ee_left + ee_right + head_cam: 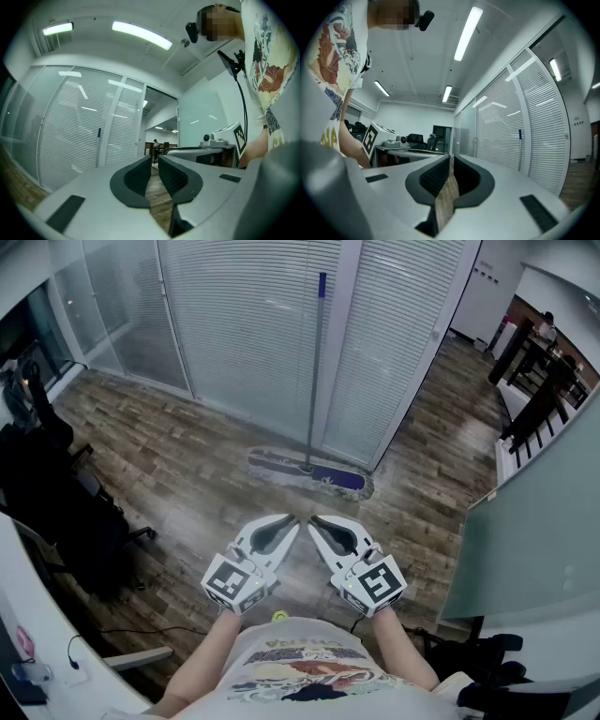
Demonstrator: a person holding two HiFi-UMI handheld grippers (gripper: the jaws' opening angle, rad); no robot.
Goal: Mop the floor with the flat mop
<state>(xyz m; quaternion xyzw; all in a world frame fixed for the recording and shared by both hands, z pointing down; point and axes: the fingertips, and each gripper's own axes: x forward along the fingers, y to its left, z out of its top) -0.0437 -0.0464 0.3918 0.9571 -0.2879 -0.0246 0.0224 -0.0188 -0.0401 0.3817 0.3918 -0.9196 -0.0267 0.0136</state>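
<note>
The head view alone takes in the whole flat mop (315,381). Its purple-fringed head lies flat on the wooden floor (178,465) near the centre of the frame, and the grey handle with a blue tip rises straight up against the slatted glass partition (244,324). The two gripper views catch only the upper handle with that blue tip. It shows as a thin line before the blinds, left of centre in the left gripper view (98,145) and right of centre in the right gripper view (519,147). The mop head is hidden there behind the claws' own grey bodies. In return, those views show the ceiling strip lights (140,35), which the downward-looking head view leaves out. The left gripper view also takes in the marker cube (239,135) of the right claw at its right side.

In the head view the left claw (289,522) and the right claw (319,522) sit side by side in the lower middle, their tips angled toward each other. The mop head lies above them in the frame, apart from both and touched by neither. In its own view the left claw (154,159) is released by a narrow slit and empty, with floorboards showing through the gap. The right claw (451,159) is clenched, tips together, with nothing between them. A black office chair (56,512) stands at the left edge of the head view.
</note>
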